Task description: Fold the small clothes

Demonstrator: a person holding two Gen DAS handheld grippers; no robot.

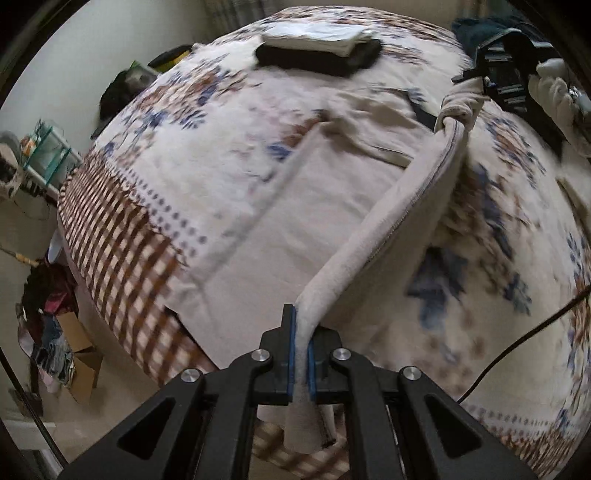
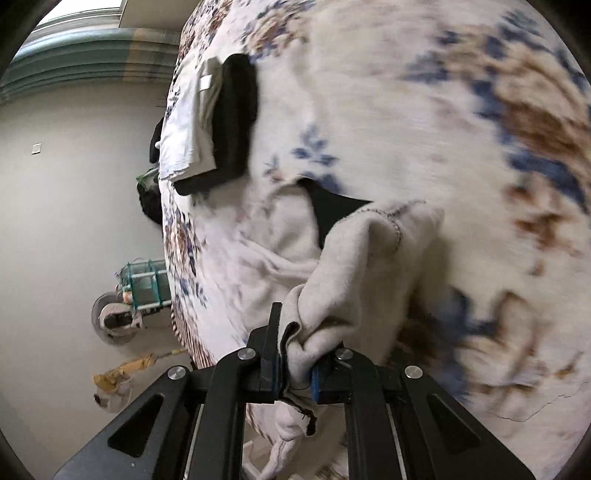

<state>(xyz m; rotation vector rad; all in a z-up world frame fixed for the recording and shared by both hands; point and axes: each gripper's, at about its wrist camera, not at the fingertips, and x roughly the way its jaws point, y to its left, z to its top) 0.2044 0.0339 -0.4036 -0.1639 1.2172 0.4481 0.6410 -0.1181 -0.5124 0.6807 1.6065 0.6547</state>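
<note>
A beige fleece garment [image 1: 295, 206] lies on the floral bedspread [image 1: 192, 147]. Its near edge [image 1: 399, 210] is lifted and stretched between both grippers. My left gripper [image 1: 302, 354] is shut on one end of that edge. My right gripper shows at the upper right of the left wrist view [image 1: 476, 79], holding the other end. In the right wrist view my right gripper [image 2: 295, 369] is shut on a bunched corner of the garment [image 2: 354, 266], which has a dark inner patch [image 2: 332, 210].
A folded stack, white cloth [image 1: 317, 35] on black cloth [image 1: 317, 59], lies at the far side of the bed; it shows also in the right wrist view [image 2: 214, 122]. A cardboard box [image 1: 81, 354] and clutter stand on the floor left. A black cable [image 1: 517, 343] crosses the bed right.
</note>
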